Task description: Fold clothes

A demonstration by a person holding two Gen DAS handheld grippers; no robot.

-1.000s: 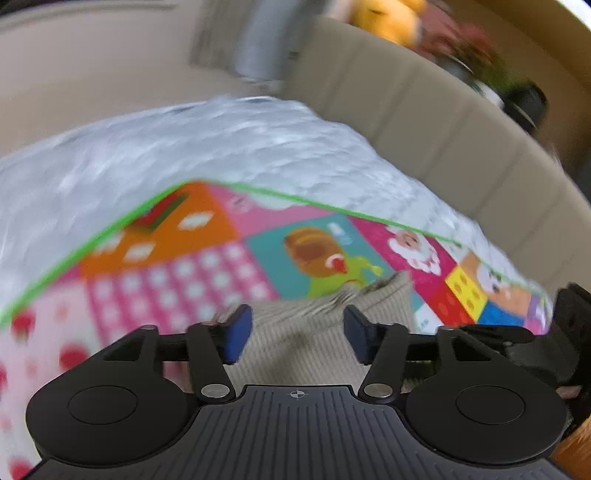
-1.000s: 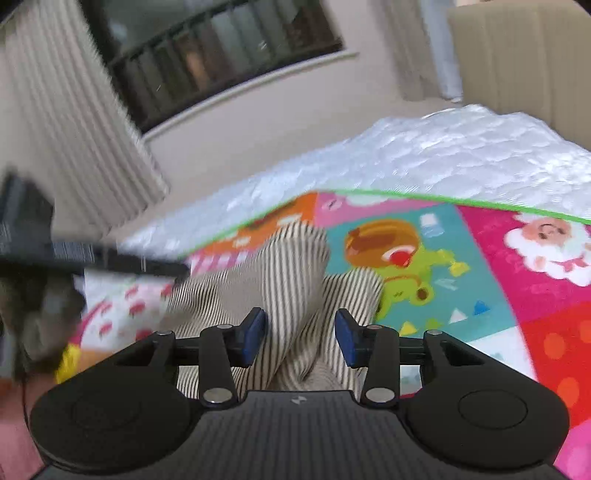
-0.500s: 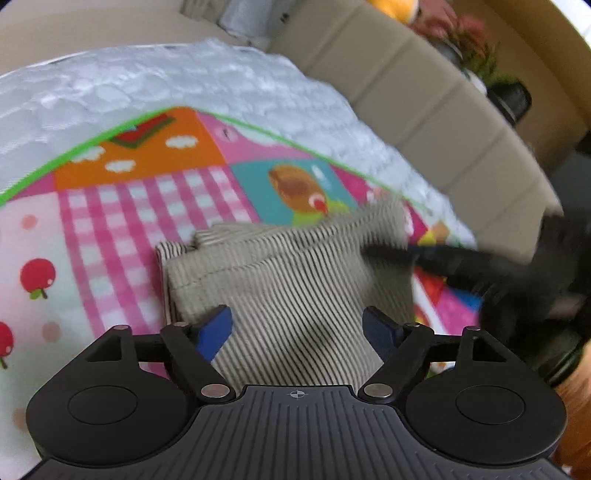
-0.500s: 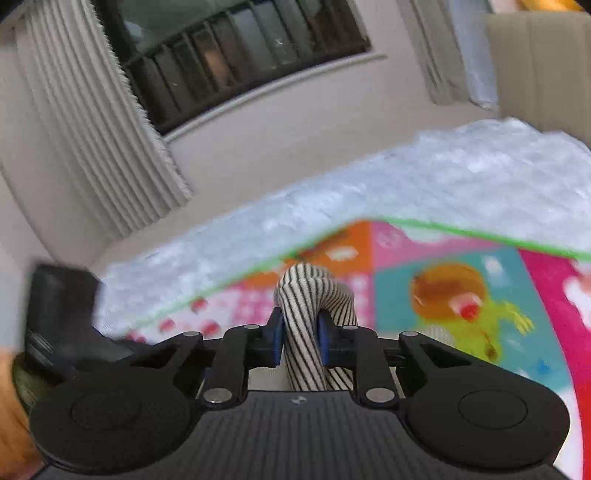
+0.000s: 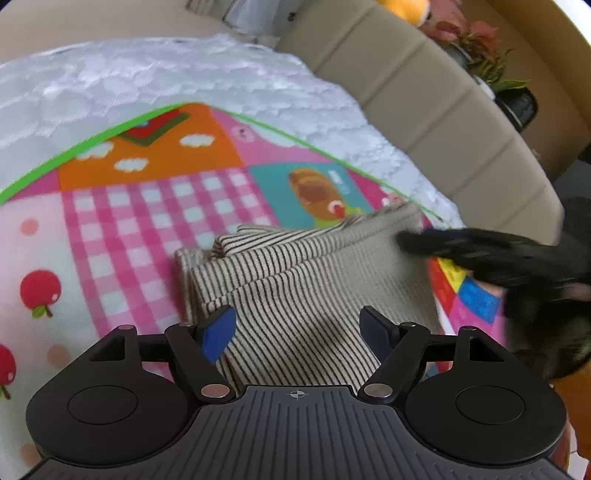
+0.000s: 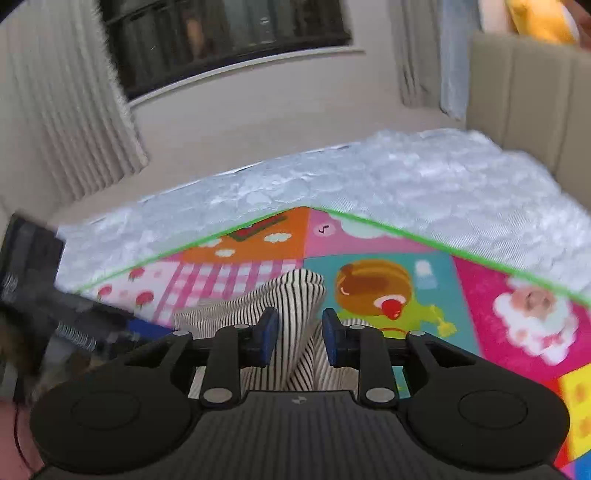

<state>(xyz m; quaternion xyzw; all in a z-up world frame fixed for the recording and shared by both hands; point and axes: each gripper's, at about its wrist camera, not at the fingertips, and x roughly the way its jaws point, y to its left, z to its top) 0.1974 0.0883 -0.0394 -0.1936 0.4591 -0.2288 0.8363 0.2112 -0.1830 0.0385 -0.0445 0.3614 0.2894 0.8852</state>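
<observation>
Lying folded on the patchwork mat (image 5: 140,221) near its green-trimmed far edge, the striped garment (image 5: 303,280) has the white quilt (image 5: 147,81) and beige headboard (image 5: 424,103) beyond. Left gripper (image 5: 298,328) hovers spread over it, jaws narrowing, pads clear. Right gripper (image 6: 295,334), jaws widening, straddles a raised fold without pressing it, crossing the garment's right edge.

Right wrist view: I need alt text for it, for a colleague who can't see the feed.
The right gripper has a raised fold of the striped garment between its blue pads, its jaws opening. The garment lies on a colourful patchwork mat spread over a white quilted bed. Behind are a beige wall and a dark window; the blurred left gripper shows at the left edge.
</observation>
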